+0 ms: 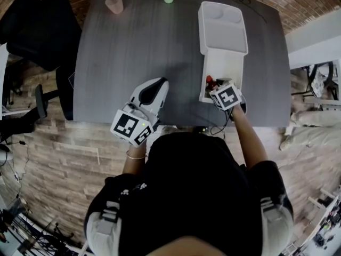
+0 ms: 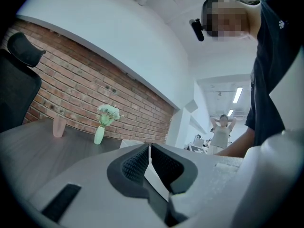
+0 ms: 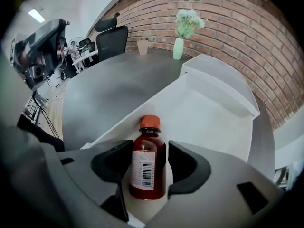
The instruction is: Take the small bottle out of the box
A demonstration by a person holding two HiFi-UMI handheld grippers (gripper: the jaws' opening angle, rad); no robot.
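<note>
The small bottle [image 3: 147,160] seems to lie in the near end of the box [image 3: 209,113], low in the right gripper view, with its long axis running up the frame and its cap farthest away. The right gripper [image 3: 150,148] straddles it with jaws spread, not pinching. The left gripper [image 2: 149,148], jaws pressed together, sits well left over the counter [image 1: 133,57].
</note>
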